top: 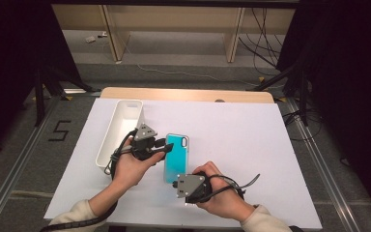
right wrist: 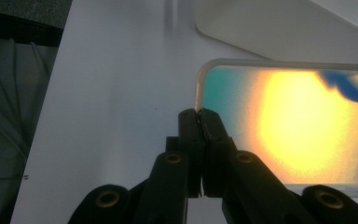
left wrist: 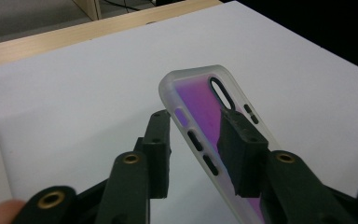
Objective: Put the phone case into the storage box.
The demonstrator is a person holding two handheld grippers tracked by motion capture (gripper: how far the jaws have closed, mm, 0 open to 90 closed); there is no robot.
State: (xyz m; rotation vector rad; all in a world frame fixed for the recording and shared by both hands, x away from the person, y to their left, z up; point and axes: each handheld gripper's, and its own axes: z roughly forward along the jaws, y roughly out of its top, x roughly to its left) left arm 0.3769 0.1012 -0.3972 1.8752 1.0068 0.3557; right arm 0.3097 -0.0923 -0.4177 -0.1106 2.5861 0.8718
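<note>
White bin [top: 118, 133] blocks left of phone case [top: 175, 157]; right side free

Looks like a lab / recording setup, not a home. White board [top: 251, 140] laid over a wooden table [top: 188, 94], black curtains [top: 9, 58] on both sides, metal floor rails [top: 314, 159] w/ a taped "5" [top: 59, 130] on grey carpet, loose cables [top: 265, 43] at the back right, tripod legs [top: 48, 87] at left, bare wooden shelving frame [top: 174, 29] behind.
</note>
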